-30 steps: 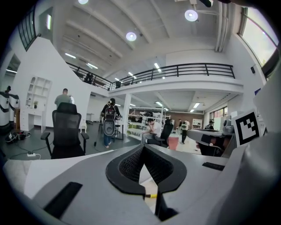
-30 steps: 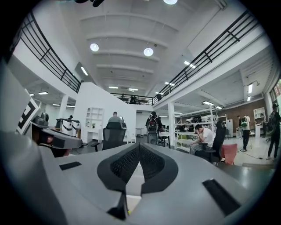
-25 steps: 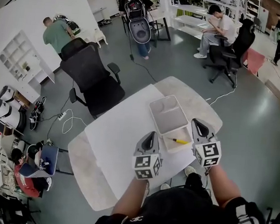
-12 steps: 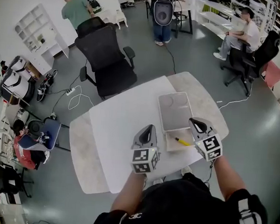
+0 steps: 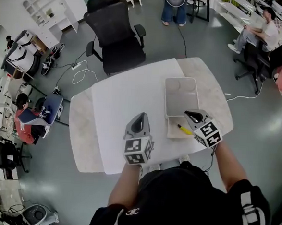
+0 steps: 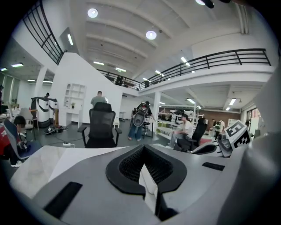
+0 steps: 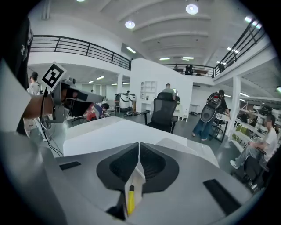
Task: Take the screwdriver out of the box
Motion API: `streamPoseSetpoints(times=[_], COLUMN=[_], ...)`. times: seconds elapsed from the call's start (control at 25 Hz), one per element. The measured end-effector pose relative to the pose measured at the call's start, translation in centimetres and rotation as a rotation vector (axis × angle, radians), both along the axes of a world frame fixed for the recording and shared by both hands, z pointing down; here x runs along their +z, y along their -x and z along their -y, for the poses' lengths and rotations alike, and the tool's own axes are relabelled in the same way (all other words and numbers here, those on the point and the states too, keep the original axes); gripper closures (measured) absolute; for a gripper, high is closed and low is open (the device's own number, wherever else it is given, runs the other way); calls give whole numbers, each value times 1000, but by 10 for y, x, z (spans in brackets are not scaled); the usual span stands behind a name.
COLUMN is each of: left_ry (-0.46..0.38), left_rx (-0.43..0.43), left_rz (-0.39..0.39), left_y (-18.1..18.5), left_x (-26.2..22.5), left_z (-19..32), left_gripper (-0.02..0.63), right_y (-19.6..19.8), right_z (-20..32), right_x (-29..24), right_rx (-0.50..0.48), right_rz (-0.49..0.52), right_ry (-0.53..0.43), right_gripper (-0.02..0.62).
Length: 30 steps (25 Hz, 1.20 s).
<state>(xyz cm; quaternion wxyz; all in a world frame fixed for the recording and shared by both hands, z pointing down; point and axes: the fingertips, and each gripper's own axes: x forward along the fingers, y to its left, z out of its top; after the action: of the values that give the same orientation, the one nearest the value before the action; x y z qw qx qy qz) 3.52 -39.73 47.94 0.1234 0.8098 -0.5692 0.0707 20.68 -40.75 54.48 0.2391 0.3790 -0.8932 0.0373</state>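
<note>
The right claw (image 5: pixel 192 116), clenched and empty, hovers above the screwdriver (image 5: pixel 183 130) in the box (image 5: pixel 180 95). The left claw (image 5: pixel 140 119), also clenched, hangs over the desk (image 5: pixel 118 93).

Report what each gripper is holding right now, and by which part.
Nothing is held. The left gripper and right gripper both have jaws together, empty; the screwdriver lies in the box beneath the right one.

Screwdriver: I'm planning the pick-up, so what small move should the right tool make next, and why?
Probably open the right tool before it goes any lower. In the right gripper view its jaws stand together with only a slit between them, too narrow to take anything. The yellow-handled screwdriver shows below through that slit, lying loose in the box, so the tool looks roughly lined up over it.
</note>
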Motion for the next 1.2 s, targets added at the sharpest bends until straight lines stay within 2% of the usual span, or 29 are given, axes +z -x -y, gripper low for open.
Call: streamPoseSetpoints(times=[0.08, 0.28, 0.68, 0.96, 1.2], left_ry=[11, 23, 53, 77, 95], left_rx=[-22, -64, -146, -198, -219], left_rz=[-5, 1, 23, 35, 42], left_y=[5, 12, 34, 50, 55], left_x=[3, 6, 12, 18, 23], left_z=[-2, -9, -18, -22, -24], left_gripper=[592, 592, 592, 592, 592], right_y=[6, 20, 26, 21, 16], right_z=[-3, -10, -8, -11, -16], right_x=[15, 45, 98, 152, 184], right_rx=[-35, -114, -161, -198, -216], right_rz=[-23, -63, -178, -337, -422], right_ry=[58, 154, 287, 366, 456], right_gripper=[581, 523, 522, 522, 520])
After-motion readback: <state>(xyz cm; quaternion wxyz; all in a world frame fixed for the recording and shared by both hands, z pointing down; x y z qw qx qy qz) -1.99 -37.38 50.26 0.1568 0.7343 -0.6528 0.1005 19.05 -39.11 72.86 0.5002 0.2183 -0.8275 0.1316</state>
